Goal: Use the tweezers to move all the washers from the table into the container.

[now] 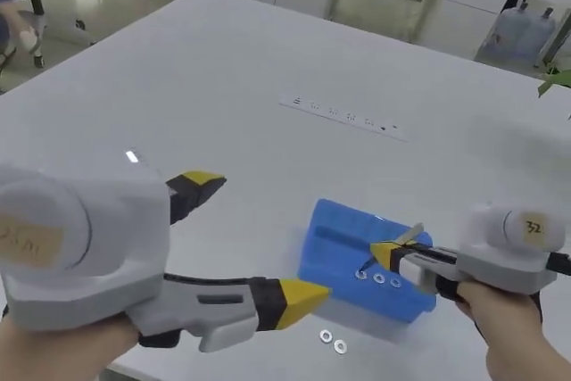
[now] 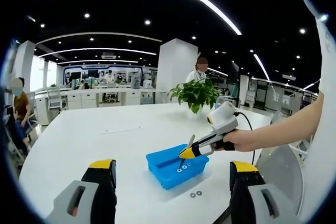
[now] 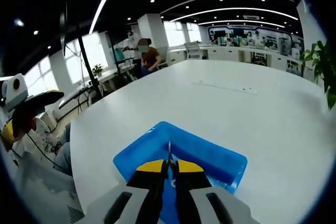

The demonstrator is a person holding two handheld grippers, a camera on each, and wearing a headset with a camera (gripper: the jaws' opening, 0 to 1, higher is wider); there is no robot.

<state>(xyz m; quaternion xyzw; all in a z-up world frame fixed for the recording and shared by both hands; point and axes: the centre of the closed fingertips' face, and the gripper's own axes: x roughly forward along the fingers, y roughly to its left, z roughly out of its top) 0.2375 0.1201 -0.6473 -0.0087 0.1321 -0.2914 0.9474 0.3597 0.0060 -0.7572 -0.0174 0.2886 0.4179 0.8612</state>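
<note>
A blue container [image 1: 335,238] lies on the white table [image 1: 223,69], with three washers [image 1: 379,279] inside it near its front wall. Two more washers [image 1: 332,341] rest on the table just in front of it. My right gripper [image 1: 390,256] is shut on the tweezers [image 1: 409,235], whose tips point down into the container [image 3: 215,158] beside the washers there. In the right gripper view the tweezers [image 3: 169,153] stick out between the shut jaws [image 3: 169,167]. My left gripper [image 1: 254,238] hovers open and holds nothing, left of the container [image 2: 173,169].
A flush socket strip [image 1: 343,116] lies mid-table. A potted plant [image 2: 197,94] stands at the table's far edge. People sit and stand around the room beyond. The table's near edge runs just below the loose washers [image 2: 195,194].
</note>
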